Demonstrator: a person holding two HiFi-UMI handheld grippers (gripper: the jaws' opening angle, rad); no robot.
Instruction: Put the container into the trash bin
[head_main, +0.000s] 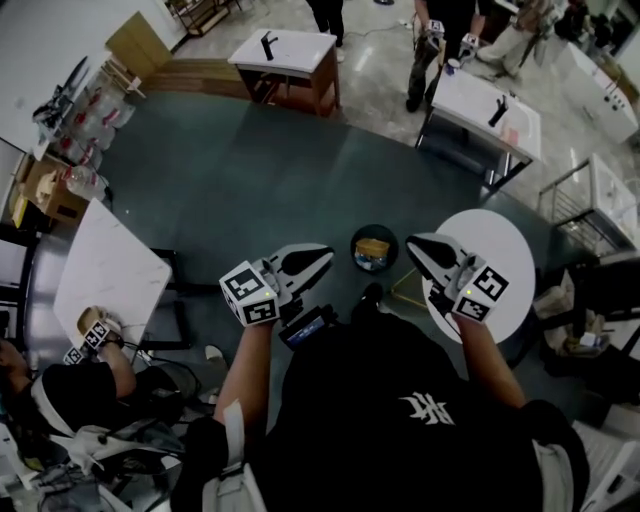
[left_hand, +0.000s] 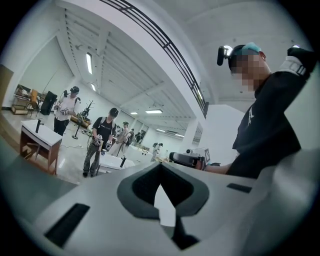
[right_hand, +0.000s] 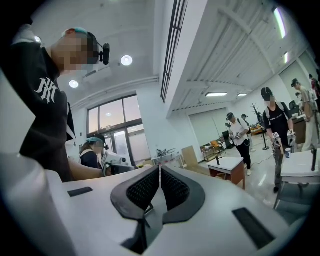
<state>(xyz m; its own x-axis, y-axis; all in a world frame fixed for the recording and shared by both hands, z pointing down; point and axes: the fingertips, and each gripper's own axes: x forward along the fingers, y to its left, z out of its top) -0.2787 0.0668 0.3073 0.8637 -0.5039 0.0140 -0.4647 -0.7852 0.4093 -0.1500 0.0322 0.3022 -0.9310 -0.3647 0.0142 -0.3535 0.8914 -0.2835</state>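
In the head view a black round trash bin (head_main: 374, 232) stands on the dark floor in front of me, between my two grippers. Inside it lies a yellowish container (head_main: 371, 250) with something blue beside it. My left gripper (head_main: 327, 256) is held just left of the bin and my right gripper (head_main: 411, 242) just right of it, both tips turned toward the bin. Both are shut and hold nothing. In the left gripper view the left gripper (left_hand: 160, 168) points level into the room, and the right gripper (right_hand: 159, 170) does the same in its own view; neither shows the bin.
A white round table (head_main: 510, 240) stands right of the bin and a white square table (head_main: 100, 275) to the left. Two sink tables (head_main: 290, 48) (head_main: 480, 110) stand farther back. Other people stand near them, and one sits at lower left (head_main: 70, 390).
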